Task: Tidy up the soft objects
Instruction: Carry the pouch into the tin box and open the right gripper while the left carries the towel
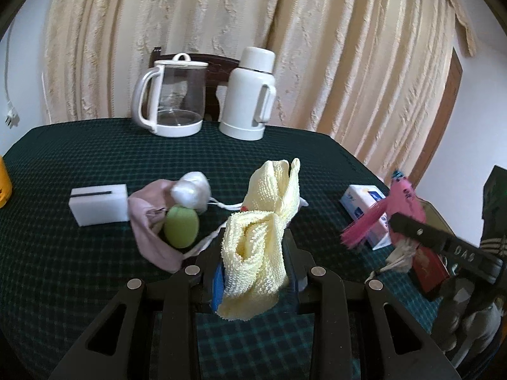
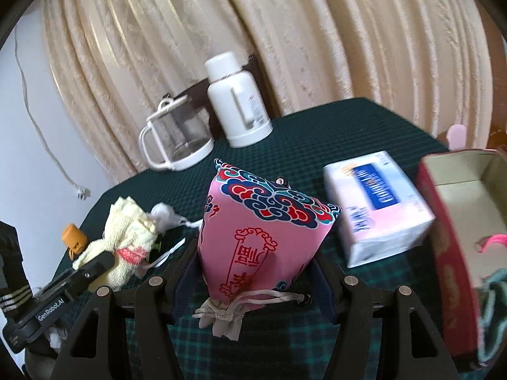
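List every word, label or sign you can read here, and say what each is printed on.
"GenRobot.AI": on the left gripper, seen from the right wrist.
"DAS": on the right gripper, seen from the left wrist.
Red characters on the pink pouch: too stylised to read.
Blue lettering on the tissue pack: too blurred.

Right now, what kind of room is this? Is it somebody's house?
Probably a room in a home, maybe a dining room. A table with a dark checked cloth stands before long cream curtains, with a glass kettle and white flask on it, and a wooden chair behind.
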`<action>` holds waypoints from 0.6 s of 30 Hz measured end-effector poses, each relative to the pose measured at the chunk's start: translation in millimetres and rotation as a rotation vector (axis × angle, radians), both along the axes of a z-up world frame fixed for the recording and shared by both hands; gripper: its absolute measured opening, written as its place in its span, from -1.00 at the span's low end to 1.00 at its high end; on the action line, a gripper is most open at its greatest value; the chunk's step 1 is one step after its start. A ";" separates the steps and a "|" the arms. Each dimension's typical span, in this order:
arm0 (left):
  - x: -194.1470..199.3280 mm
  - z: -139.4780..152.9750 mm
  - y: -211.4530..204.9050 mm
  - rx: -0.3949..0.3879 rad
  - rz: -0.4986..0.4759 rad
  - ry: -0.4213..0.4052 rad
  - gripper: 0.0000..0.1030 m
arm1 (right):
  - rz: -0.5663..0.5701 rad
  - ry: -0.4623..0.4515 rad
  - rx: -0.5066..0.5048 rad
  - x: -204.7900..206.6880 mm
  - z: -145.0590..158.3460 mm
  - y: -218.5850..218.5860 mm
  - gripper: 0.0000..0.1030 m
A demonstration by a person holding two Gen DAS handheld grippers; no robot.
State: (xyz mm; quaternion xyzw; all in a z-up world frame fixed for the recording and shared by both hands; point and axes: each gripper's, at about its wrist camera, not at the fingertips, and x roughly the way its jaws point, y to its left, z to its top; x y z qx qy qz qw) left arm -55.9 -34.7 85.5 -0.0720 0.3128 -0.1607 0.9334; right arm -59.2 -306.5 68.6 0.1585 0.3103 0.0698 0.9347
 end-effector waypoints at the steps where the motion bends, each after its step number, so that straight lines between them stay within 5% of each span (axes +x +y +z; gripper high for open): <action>1: -0.4 0.7 -3.3 0.003 -0.007 -0.001 -0.39 | -0.014 -0.011 -0.002 -3.1 2.5 -5.1 0.28; 18: -8.1 9.3 -65.1 0.044 -0.128 -0.013 -0.39 | -0.291 -0.079 -0.012 -48.7 12.4 -109.0 0.28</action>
